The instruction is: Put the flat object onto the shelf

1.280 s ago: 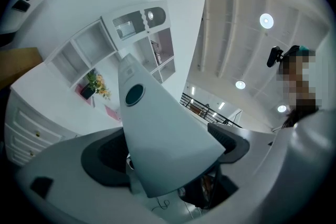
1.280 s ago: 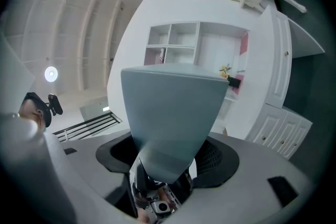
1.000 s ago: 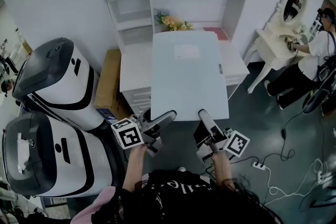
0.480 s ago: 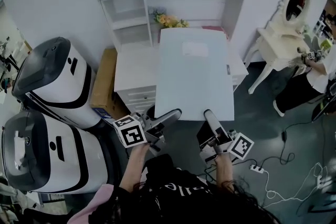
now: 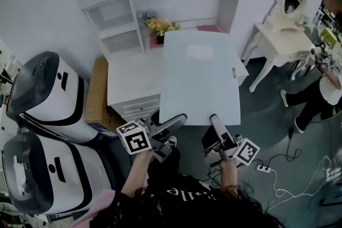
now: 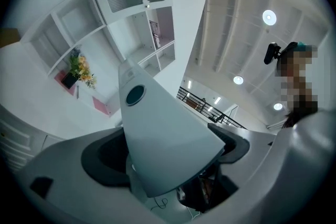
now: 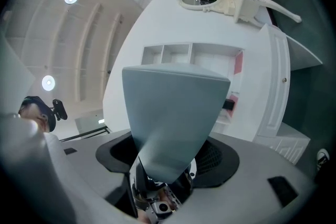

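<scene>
Flat panel [image 5: 200, 83] now nearer shelf [image 5: 115, 18]; left tool [image 5: 179, 118], right tool [image 5: 215, 119] clamp its near edge.

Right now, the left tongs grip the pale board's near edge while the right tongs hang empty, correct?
No. The right tongs are not empty: the right gripper view shows them shut on the board as well. The left tongs do grip its near edge.

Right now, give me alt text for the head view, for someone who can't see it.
A person grips a large pale flat panel by its near edge with the left gripper and right gripper, in front of a white shelf unit holding yellow flowers. Two white-and-black machines stand at left, a vanity table at right.
</scene>
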Available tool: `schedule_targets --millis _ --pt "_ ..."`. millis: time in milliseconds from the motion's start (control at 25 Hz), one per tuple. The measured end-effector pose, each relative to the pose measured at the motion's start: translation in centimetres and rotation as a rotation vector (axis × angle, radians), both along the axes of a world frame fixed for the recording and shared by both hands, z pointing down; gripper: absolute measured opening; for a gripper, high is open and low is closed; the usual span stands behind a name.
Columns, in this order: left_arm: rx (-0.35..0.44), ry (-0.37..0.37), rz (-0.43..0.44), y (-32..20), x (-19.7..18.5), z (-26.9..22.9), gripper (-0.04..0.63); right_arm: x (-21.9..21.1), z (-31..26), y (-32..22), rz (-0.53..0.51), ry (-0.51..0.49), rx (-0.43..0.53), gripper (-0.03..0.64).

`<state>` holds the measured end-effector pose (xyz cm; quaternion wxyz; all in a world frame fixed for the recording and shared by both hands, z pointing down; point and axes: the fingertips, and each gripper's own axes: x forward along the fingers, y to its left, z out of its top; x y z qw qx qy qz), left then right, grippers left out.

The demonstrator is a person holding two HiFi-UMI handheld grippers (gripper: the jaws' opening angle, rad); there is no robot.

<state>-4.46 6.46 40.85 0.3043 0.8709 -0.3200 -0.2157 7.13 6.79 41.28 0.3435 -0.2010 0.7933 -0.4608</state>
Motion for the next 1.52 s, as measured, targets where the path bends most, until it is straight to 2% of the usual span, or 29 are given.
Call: schedule_targets --millis 280,560,880,1240,1520 --pt "-0.009 0.028 0.071 -8.4 -0.7 -0.1 0.456 -0.8 -0.1 -7.4 0.07 0.022 -0.03 0.296" --pt "0.018 0.028 0.137 -17.0 -2.8 -1.7 0.456 -3.1 -1.8 -15.4 0.126 0.033 0.007 0.296" --pt "0.067 0.042 0.228 -24.3 -4.1 -3.5 0.454 -4.6 -3.9 -21.8 0.199 0.054 0.037 0.296" --pt "0.132 0.048 0.354 -29.6 -2.2 -6.4 0.456 -3.3 -6.0 -25.7 0.296 0.071 0.065 0.296" --pt "0.152 0.068 0.415 -32.2 1.3 -8.9 0.456 0.2 -8.3 -27.8 0.384 0.079 0.106 0.296"
